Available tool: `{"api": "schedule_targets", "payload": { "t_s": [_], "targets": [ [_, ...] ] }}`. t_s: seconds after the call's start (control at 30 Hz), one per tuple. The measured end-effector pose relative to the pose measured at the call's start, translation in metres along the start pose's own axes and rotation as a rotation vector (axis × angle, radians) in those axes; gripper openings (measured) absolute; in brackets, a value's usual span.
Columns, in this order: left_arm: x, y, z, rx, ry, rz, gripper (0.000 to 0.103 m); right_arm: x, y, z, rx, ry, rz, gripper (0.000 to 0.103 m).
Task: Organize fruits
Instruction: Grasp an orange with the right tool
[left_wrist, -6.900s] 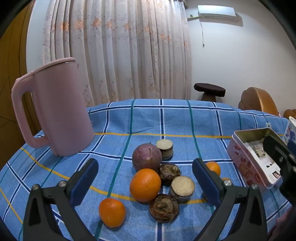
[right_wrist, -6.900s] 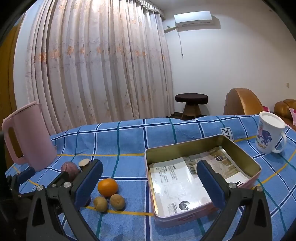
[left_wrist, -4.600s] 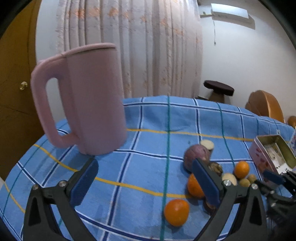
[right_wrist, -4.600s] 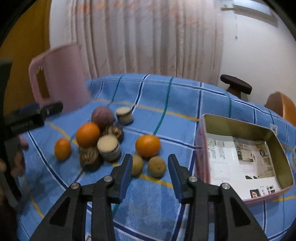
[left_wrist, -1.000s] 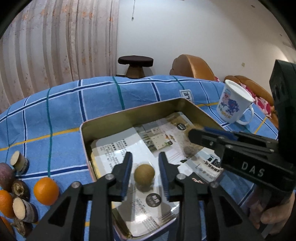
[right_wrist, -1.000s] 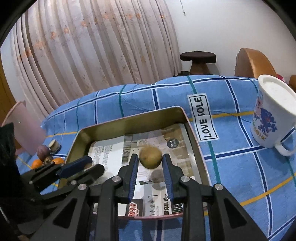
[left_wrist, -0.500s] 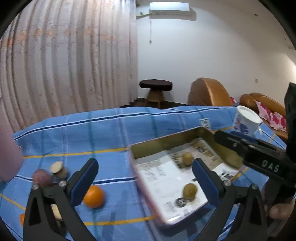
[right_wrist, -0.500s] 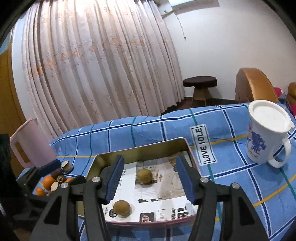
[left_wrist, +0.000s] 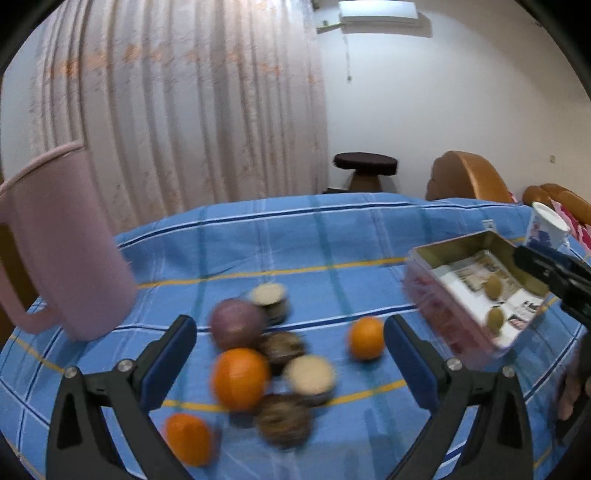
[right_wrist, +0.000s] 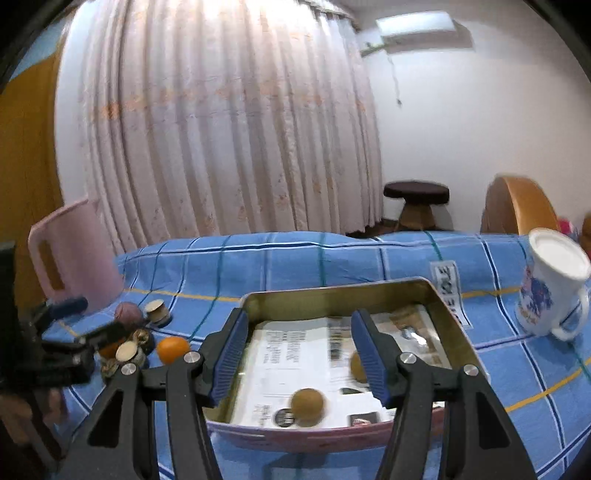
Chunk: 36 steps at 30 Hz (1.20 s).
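Looking through the left wrist camera, I see my left gripper (left_wrist: 290, 349) spread wide with nothing between its blue pads, hanging over the fruit pile on the blue checked tablecloth (left_wrist: 314, 240). Under it lie a big orange (left_wrist: 241, 378), a purple fruit (left_wrist: 236, 324) and several brown and pale cut rounds, all blurred. A smaller orange (left_wrist: 365, 338) sits apart to the right, another orange (left_wrist: 189, 438) low left. The pink jug (left_wrist: 59, 254) stands at the left edge. At right sits the tin box (left_wrist: 443, 314) with two small brown fruits inside, and the white mug (left_wrist: 546, 225) behind it.

Through the right wrist camera, I have my right gripper (right_wrist: 299, 354) partly parted and empty above the tin box (right_wrist: 332, 291). One brown fruit (right_wrist: 308, 407) lies near the front wall; the second brown fruit (right_wrist: 356, 365) shows just beside the right finger, partly hidden. The mug (right_wrist: 550, 288) stands to the right, and the fruit pile (right_wrist: 144, 332) sits left, with my left gripper (right_wrist: 88, 319) over it.
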<state>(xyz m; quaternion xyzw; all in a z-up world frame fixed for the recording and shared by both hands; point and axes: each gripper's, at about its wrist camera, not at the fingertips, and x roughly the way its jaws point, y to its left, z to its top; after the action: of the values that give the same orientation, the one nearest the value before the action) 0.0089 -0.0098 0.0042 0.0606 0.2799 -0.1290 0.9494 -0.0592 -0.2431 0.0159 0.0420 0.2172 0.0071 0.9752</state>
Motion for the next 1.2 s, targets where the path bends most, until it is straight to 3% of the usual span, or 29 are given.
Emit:
{"api": "schedule_targets", "payload": {
  "t_s": [0.17,0.3,0.4,0.47,0.8,0.93,1.2],
  "targets": [
    [-0.004,0.044,0.0,-0.078,-0.008,0.047,0.103,0.006,0.044,-0.001,-0.04,0.029,0.081,0.06],
    [-0.003,0.071,-0.003,-0.127,0.006,0.093,0.103,0.027,0.086,-0.004,-0.096,0.1,0.127,0.039],
    [-0.002,0.091,-0.005,-0.167,0.013,0.115,0.103,0.057,0.118,-0.009,-0.151,0.196,0.095,0.038],
    [-0.001,0.101,-0.006,-0.173,0.016,0.136,0.103,0.074,0.128,-0.014,-0.146,0.262,0.12,0.038],
    [-0.003,0.122,-0.008,-0.14,0.022,0.178,0.103,0.104,0.142,-0.01,-0.184,0.3,0.003,0.038],
    [-0.001,0.12,-0.009,-0.115,0.043,0.147,0.103,0.103,0.132,-0.009,-0.189,0.317,-0.013,0.038],
    [0.005,0.103,-0.019,0.015,0.137,-0.003,0.103,0.108,0.127,-0.013,-0.219,0.36,-0.025,0.04]
  ]
}}
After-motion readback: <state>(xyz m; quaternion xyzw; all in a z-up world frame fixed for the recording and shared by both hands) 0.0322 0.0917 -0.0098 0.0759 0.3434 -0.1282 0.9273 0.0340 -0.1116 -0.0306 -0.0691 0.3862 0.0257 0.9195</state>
